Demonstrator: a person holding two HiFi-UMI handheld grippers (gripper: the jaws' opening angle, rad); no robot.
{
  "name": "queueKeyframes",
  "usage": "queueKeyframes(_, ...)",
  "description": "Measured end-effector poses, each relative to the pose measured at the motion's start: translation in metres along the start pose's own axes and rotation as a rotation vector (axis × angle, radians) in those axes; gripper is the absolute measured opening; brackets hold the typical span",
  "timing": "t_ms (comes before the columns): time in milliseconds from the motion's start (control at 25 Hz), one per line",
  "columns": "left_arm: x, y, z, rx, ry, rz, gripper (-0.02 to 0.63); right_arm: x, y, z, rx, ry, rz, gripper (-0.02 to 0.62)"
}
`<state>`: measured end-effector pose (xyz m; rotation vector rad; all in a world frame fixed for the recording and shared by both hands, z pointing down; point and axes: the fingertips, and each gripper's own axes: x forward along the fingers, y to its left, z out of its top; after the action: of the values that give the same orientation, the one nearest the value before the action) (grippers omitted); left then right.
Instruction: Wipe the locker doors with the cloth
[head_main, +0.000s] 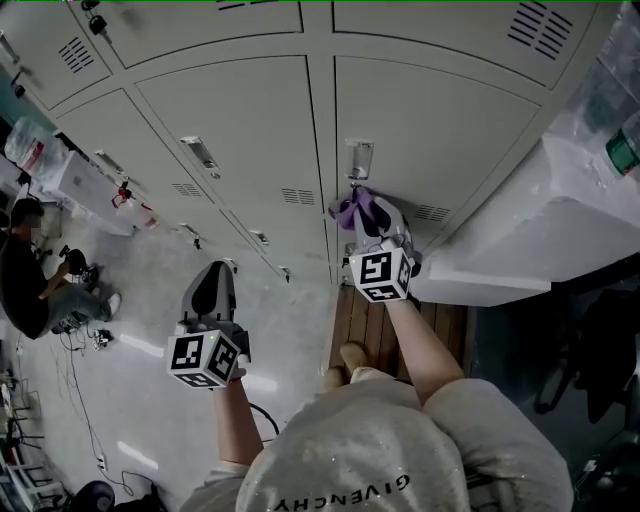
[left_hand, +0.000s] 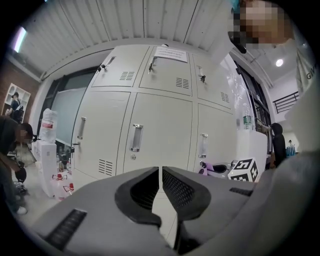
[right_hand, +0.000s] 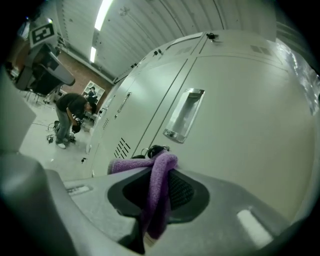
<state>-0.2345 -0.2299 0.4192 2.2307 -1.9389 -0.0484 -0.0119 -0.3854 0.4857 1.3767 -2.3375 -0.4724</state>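
Observation:
A bank of pale grey locker doors (head_main: 250, 130) fills the head view. My right gripper (head_main: 380, 232) is shut on a purple cloth (head_main: 355, 208), and it holds the cloth at the door just below a metal recessed handle (head_main: 359, 158). In the right gripper view the cloth (right_hand: 159, 182) hangs pinched between the jaws, close to that handle (right_hand: 184, 116). My left gripper (head_main: 212, 275) hovers to the left, well back from the lockers. Its jaws are shut with nothing between them (left_hand: 160, 172) and point towards the lower locker doors (left_hand: 160, 130).
A person (head_main: 25, 285) crouches on the floor at far left, beside cables. A large white box (head_main: 520, 240) juts out at the right, with a bottle (head_main: 622, 150) on top. Wooden slats (head_main: 368, 325) lie underfoot. A paper sheet (left_hand: 170, 53) is stuck on an upper door.

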Motion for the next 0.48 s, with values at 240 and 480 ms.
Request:
queueKeyframes(240, 0.016, -0.019, 0.002, 0.012, 0.001, -0.057, 0.018, 0.001, 0.002, -0.017, -0.152, 0.071, 0.027, 0.063)
queueKeyframes(480, 0.035, -0.045, 0.001, 0.017, 0.006, -0.13, 0.018, -0.022, -0.036, -0.025, -0.174, 0.077, -0.052, 0.063)
